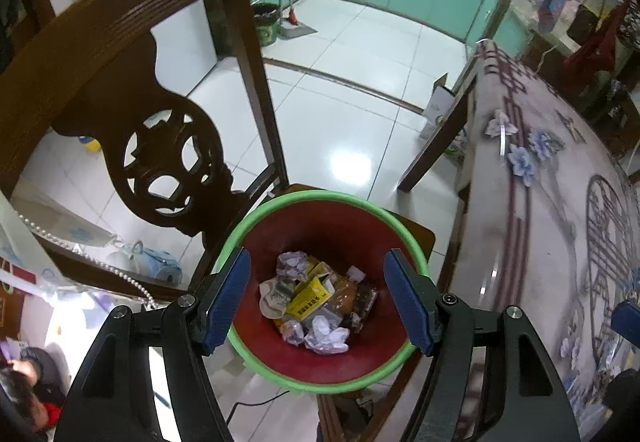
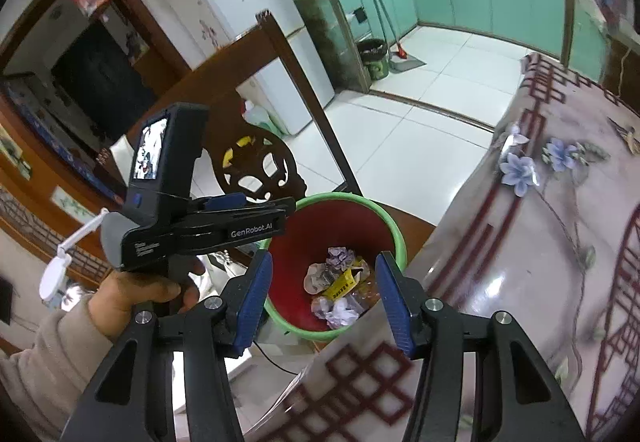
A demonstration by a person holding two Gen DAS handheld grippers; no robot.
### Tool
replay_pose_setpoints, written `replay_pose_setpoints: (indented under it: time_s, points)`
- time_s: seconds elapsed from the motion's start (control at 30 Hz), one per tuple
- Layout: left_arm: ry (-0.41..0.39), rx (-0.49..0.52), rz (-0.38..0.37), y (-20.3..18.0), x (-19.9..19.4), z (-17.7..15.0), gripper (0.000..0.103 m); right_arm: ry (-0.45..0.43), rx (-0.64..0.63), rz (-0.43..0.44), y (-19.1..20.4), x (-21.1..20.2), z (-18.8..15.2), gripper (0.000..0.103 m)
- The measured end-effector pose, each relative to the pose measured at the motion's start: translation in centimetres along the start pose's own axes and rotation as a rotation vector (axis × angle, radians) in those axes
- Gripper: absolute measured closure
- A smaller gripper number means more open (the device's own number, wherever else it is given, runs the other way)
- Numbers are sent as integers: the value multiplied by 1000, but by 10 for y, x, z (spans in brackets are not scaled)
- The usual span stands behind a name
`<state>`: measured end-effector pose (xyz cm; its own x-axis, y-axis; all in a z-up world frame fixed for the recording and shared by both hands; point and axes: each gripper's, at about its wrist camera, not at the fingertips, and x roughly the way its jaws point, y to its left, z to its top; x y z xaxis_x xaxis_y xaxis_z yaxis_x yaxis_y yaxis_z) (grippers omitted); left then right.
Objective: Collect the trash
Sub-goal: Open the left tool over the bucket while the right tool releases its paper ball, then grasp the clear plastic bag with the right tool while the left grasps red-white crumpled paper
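Observation:
A red bin with a green rim (image 1: 280, 201) stands on a wooden chair seat beside the table. It holds crumpled white paper (image 1: 326, 336), a yellow packet (image 1: 310, 298) and other scraps. My left gripper (image 1: 318, 302) hangs open and empty right above the bin's mouth. The bin's rim (image 2: 332, 197) also shows in the right wrist view, with the trash (image 2: 340, 288) inside. My right gripper (image 2: 324, 300) is open and empty, above the table's edge and the bin's near side. The left gripper's body (image 2: 208, 226) shows there from the side, held in a hand.
A dark carved chair back (image 1: 168, 145) rises left of the bin. The table with a flowered glossy cloth (image 1: 560, 201) fills the right. White floor tiles (image 1: 344, 113) lead to a kitchen with teal cabinets, a mop (image 1: 290, 15) and a dark bin (image 1: 266, 23).

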<state>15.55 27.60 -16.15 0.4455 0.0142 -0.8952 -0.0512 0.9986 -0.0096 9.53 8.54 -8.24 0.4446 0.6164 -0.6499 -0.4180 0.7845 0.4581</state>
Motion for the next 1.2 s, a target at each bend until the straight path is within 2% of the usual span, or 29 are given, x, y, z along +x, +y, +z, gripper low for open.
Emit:
replay_pose_setpoints:
  time_s: [0.3, 0.47, 0.6, 0.73, 0.8, 0.93, 1.03, 1.2]
  points:
    - [-19, 99, -36, -49, -21, -22, 35, -53, 67, -90, -27, -62, -47, 51]
    - [-11, 160, -65, -94, -32, -41, 35, -69, 107, -166, -56, -102, -86, 51]
    - [-1, 215, -104, -136, -42, -59, 35, -73, 204, -256, -98, -145, -130, 51]
    - [15, 281, -163, -187, -52, -82, 35, -48, 316, -384, -152, -192, -180, 51]
    - [32, 350, -209, -224, -58, -99, 34, -41, 382, -429, -179, -216, -208, 51]
    - [52, 470, -255, -282, -65, -126, 34, -33, 538, -492, -223, -254, -263, 51]
    - [64, 507, -299, -315, -74, -139, 34, -27, 640, -498, -239, -263, -296, 51]
    - [111, 549, -398, -362, -89, -162, 31, 2, 832, -393, -271, -246, -339, 51]
